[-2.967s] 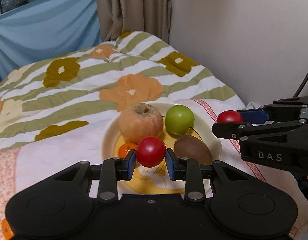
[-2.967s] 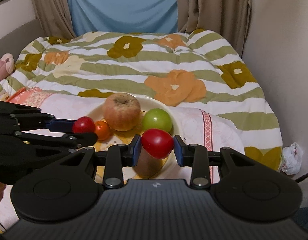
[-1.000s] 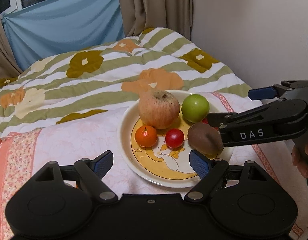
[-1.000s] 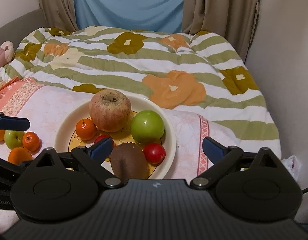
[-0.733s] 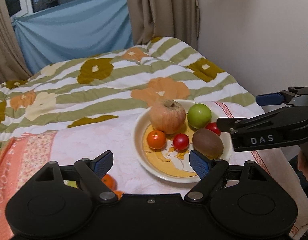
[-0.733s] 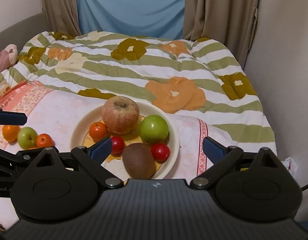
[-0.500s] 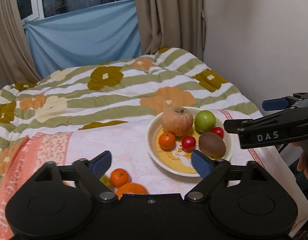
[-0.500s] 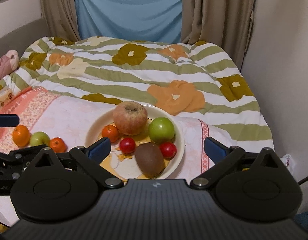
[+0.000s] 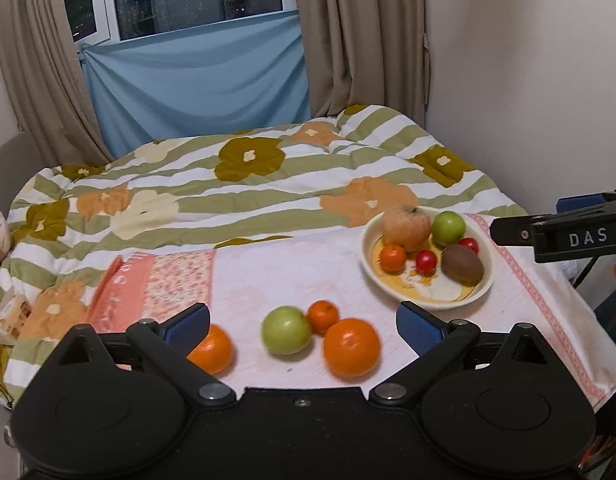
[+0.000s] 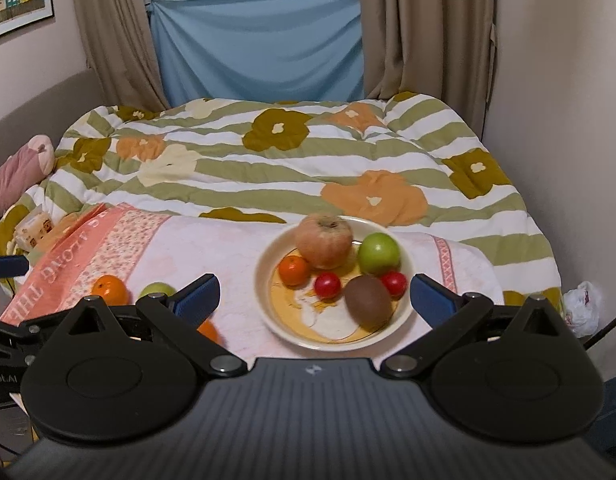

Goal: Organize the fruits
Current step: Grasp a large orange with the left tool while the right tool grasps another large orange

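Fruit lay in two groups on the pink cloth (image 9: pixel 292 264) spread over the bed; a cream plate (image 10: pixel 404 308) held a large reddish apple (image 10: pixel 324 242), a green apple (image 10: pixel 378 254), a small mandarin (image 10: pixel 294 270), two red cherry tomatoes (image 10: pixel 327 285) and a brown kiwi (image 10: pixel 367 302); well apart from it, loose on the cloth, sat another green apple (image 9: pixel 286 330), a small orange (image 9: pixel 323 316) touching it, a larger orange (image 9: pixel 351 347) just beside both, and one more orange (image 9: pixel 212 350) partly hidden behind a blue pad; the left gripper (image 9: pixel 303 322) had its fingers (image 9: pixel 418 326) spreading wider, nothing between them; the right gripper (image 10: pixel 314 294) hung over the near edge of the plate with fingers (image 10: pixel 430 296) wide apart and empty; a striped floral quilt (image 10: pixel 308 168) covered the bed behind.
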`<state>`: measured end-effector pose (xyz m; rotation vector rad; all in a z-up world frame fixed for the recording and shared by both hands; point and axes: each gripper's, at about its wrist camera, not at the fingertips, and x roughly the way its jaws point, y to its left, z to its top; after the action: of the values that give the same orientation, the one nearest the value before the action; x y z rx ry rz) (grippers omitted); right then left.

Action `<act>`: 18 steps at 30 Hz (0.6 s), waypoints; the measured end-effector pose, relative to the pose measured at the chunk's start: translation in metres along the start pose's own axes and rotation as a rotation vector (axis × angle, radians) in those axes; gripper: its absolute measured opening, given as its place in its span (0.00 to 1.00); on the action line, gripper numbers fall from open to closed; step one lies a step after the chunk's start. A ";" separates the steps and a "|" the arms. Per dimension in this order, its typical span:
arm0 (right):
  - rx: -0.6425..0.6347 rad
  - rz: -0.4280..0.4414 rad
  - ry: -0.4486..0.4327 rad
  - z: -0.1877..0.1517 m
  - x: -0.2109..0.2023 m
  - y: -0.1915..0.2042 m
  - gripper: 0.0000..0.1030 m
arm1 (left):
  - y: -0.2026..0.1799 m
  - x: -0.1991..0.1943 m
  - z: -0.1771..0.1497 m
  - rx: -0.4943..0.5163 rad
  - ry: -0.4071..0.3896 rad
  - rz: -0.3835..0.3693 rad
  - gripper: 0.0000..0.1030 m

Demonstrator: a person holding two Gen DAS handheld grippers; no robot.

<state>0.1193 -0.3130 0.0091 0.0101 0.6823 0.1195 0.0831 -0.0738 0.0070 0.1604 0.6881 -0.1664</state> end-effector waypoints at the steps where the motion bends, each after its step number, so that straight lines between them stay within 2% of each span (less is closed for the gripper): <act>1: -0.003 0.002 -0.001 -0.002 -0.003 0.006 1.00 | 0.006 -0.002 -0.002 0.000 0.002 -0.002 0.98; 11: 0.040 0.039 0.028 -0.015 -0.005 0.063 1.00 | 0.059 -0.010 -0.014 -0.021 0.008 -0.041 0.98; 18: 0.050 0.009 0.078 -0.027 0.016 0.098 1.00 | 0.093 0.017 -0.022 0.020 0.034 -0.083 0.97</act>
<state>0.1040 -0.2149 -0.0168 0.0566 0.7630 0.1119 0.1008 0.0194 -0.0121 0.1537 0.7281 -0.2505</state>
